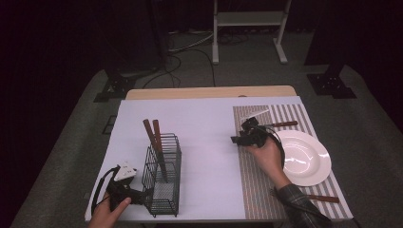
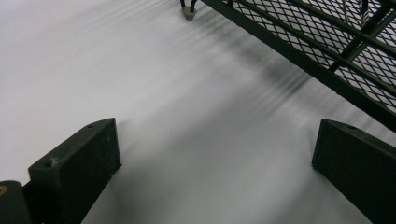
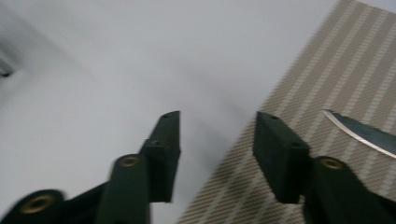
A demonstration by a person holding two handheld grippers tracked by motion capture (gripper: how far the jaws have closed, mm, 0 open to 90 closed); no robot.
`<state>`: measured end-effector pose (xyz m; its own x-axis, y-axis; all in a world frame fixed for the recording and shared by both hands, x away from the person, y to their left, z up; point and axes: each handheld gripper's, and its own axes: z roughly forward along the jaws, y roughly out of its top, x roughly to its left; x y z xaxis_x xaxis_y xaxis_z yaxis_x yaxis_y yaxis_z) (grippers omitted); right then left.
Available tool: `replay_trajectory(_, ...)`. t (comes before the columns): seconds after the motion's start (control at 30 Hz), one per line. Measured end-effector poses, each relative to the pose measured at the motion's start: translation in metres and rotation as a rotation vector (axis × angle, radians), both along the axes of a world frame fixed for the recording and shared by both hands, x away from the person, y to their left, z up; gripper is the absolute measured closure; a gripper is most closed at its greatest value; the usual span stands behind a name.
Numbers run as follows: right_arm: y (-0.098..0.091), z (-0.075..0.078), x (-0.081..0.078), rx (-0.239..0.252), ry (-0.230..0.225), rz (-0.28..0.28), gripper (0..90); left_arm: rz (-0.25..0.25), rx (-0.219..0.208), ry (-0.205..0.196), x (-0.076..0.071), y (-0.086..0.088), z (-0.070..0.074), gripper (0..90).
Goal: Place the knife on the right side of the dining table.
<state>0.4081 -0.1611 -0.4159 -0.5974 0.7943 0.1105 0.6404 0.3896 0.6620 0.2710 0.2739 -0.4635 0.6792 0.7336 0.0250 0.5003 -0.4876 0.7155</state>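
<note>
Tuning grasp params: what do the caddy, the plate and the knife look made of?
Caddy: black coated metal wire with mesh base, matte. Plate: glossy white, likely ceramic, though melamine is possible. Knife: brown handle, probably wood; bright reflective blade, apparently steel.

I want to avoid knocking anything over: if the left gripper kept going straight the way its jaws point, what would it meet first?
Most likely the black wire rack. The left gripper has open jaws with nothing between them, over bare white table cover, and the rack's lower edge crosses just ahead on one side. Depth is hard to judge.

Recording studio (dark drapes [image 1: 57, 38], stand bases [image 1: 331, 85]).
</note>
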Motion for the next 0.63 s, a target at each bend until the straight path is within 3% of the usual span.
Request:
replay_trajectory(0.07,0.008,-0.001,-0.012,0.020,-0.012,0.049,38.8,0.000,0.000,0.001,0.000,0.000,0.000,0.0)
replay_trajectory(0.13,0.024,-0.005,-0.029,0.030,-0.035,0.140,28.9,0.000,0.000,0.000,0.000,0.000,0.000,0.0)
replay_trajectory(0.23,0.046,-0.011,-0.048,0.035,-0.054,0.253,21.8,0.000,0.000,0.000,0.000,0.000,0.000,0.0)
replay_trajectory(0.27,0.046,-0.011,-0.048,0.035,-0.054,0.253,21.8,0.000,0.000,0.000,0.000,0.000,0.000,0.0)
replay_trajectory(0.3,0.054,-0.014,-0.055,0.045,-0.054,0.293,17.4,0.000,0.000,0.000,0.000,0.000,0.000,0.0)
replay_trajectory(0.37,0.071,-0.021,-0.068,0.035,-0.054,0.356,13.9,0.000,0.000,0.000,0.000,0.000,0.000,0.0)
replay_trajectory(0.4,0.088,-0.029,-0.082,0.012,-0.074,0.427,11.6,0.000,0.000,0.000,0.000,0.000,0.000,0.0)
replay_trajectory(0.43,0.088,-0.029,-0.082,0.012,-0.074,0.427,11.6,0.000,0.000,0.000,0.000,0.000,0.000,0.0)
replay_trajectory(0.57,0.113,-0.044,-0.102,-0.045,-0.096,0.548,5.6,0.000,0.000,0.001,0.000,0.000,0.000,0.0)
replay_trajectory(0.63,0.117,-0.046,-0.106,-0.047,-0.108,0.546,4.3,0.000,0.000,0.000,0.000,0.000,0.000,0.0)
